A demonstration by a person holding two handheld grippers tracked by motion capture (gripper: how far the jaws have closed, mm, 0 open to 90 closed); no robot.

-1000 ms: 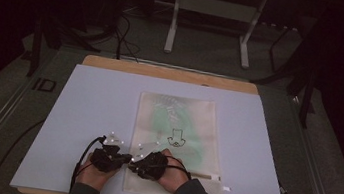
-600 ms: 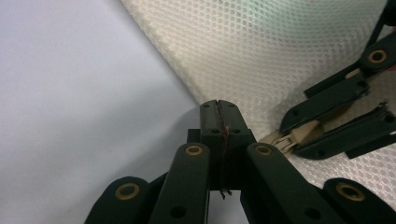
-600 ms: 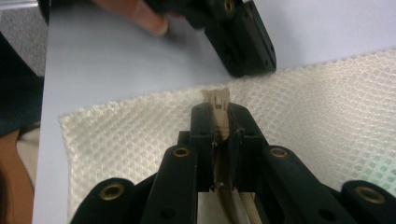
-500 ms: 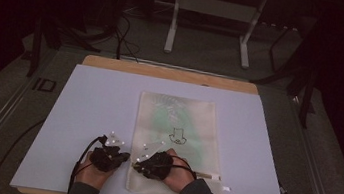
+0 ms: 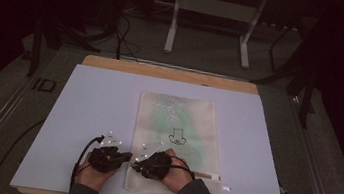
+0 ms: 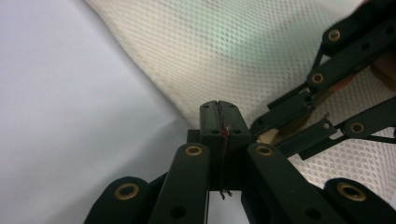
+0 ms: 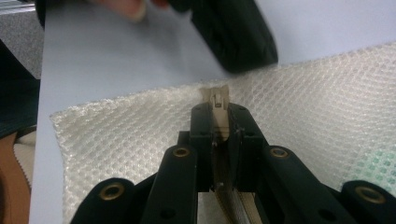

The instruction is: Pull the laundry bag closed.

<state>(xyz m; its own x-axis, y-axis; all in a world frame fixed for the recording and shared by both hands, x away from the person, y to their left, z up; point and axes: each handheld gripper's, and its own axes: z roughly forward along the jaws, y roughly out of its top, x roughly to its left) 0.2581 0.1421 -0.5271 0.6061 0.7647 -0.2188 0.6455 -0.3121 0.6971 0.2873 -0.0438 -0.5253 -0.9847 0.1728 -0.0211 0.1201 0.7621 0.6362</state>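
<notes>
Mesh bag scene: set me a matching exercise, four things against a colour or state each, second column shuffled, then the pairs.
Things:
1. mesh bag
2. table mat
3. right gripper
4. left gripper

Colour or state:
A. plain pale lavender sheet
B. jaws shut on the cream zipper pull
C. cream netting with something green inside
D. jaws shut at the bag's edge, with no thing plainly seen between them

Pairs: 1-C, 2-A, 3-B, 4-D
</notes>
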